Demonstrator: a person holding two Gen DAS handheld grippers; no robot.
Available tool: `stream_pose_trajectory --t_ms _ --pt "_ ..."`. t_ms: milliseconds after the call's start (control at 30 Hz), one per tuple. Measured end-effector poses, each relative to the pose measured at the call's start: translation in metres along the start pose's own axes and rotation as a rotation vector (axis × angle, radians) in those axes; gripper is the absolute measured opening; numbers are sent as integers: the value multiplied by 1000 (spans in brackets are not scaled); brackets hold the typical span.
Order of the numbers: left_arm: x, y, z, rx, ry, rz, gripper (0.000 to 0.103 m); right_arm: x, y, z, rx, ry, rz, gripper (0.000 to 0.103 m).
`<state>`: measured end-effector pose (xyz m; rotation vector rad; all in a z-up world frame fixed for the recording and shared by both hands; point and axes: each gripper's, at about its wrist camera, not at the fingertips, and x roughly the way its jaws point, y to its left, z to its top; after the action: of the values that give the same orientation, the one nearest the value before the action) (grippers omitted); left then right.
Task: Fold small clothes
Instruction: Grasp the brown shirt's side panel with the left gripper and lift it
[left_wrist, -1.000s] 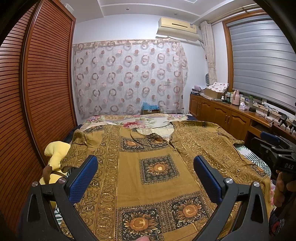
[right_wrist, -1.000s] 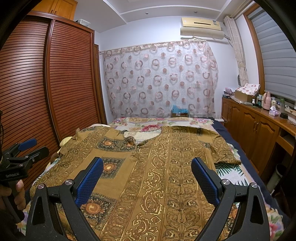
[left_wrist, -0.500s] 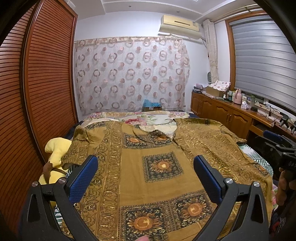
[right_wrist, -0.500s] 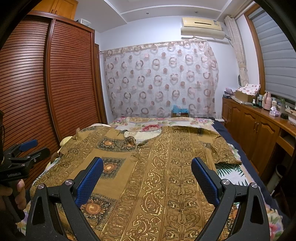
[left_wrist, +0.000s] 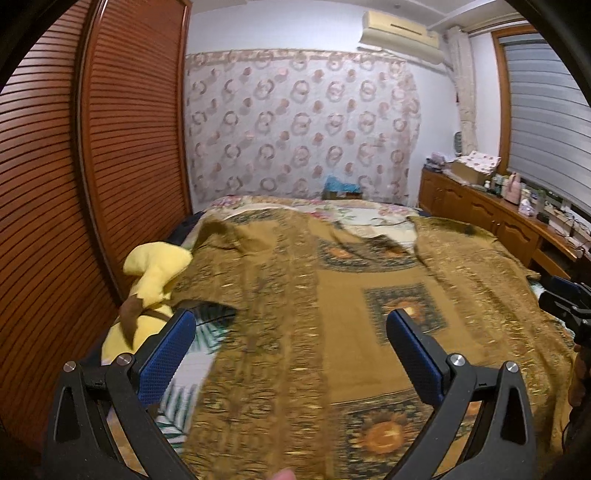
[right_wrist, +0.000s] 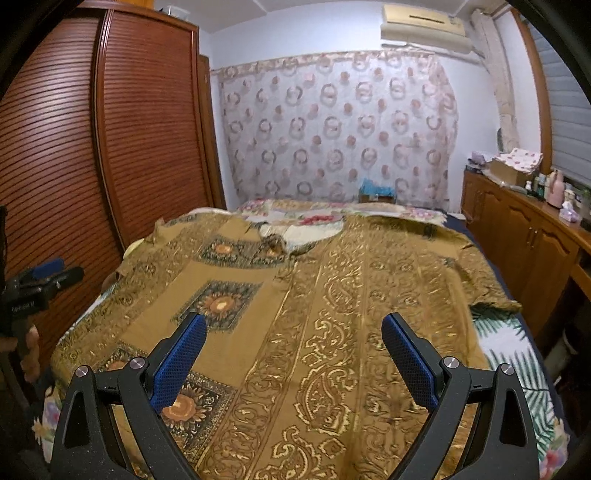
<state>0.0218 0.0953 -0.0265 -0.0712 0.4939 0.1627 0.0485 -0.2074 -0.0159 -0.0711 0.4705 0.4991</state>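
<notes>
A large brown and gold patterned shirt (left_wrist: 332, 295) lies spread flat on the bed, collar toward the far end; it also shows in the right wrist view (right_wrist: 332, 302). My left gripper (left_wrist: 290, 334) is open and empty, above the shirt's near left part. My right gripper (right_wrist: 293, 338) is open and empty, above the shirt's near middle. The left gripper shows at the left edge of the right wrist view (right_wrist: 40, 284), and the right gripper at the right edge of the left wrist view (left_wrist: 569, 302).
A yellow plush toy (left_wrist: 151, 280) lies at the bed's left side by the louvred wardrobe (left_wrist: 92, 184). A wooden cabinet (right_wrist: 524, 251) with small items runs along the right. A floral sheet (right_wrist: 517, 350) shows beside the shirt.
The left gripper has swung left, so the plush toy and wardrobe fill more of its view. The right gripper has barely moved. The shirt lies as before.
</notes>
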Motion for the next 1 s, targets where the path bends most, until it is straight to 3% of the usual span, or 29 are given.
stream_pose_trajectory --t_ms 200,367,500,767,1000 --pt "10 23 0 2 36 12 103 14 4 6 -36 37 21 97" --pt "34 42 3 42 99 63 103 27 4 15 -70 55 33 97" --pt "50 62 6 14 140 46 102 38 4 20 -91 78 44 97" --pt "89 83 2 75 257 57 90 54 10 24 -162 125 53 97" --pt "123 98 1 107 349 90 66 61 16 23 -194 141 36 97"
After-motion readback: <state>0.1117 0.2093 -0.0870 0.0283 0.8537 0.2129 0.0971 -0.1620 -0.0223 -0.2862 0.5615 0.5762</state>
